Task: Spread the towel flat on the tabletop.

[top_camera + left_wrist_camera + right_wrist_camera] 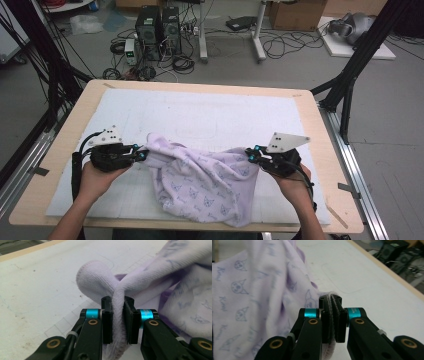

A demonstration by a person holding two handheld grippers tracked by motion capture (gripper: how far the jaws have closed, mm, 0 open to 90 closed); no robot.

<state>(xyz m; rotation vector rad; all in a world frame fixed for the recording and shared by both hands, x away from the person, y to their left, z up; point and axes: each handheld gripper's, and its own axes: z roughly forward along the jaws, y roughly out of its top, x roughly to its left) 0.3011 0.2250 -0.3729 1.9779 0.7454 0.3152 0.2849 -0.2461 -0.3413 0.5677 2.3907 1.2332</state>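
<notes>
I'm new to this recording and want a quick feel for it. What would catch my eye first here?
The lilac cloth with small cat-face prints, bunched near the front of the white mat, stands out first. Each end of it is pinched: the left gripper is shut on a thick hem at the left, the right gripper on an edge at the right. Behind the table, computer towers and cables clutter the floor.

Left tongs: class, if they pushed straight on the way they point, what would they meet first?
The lilac garment they already clamp: the left tongs point across the table into its bunched cloth, probably before reaching the right tongs.
</notes>
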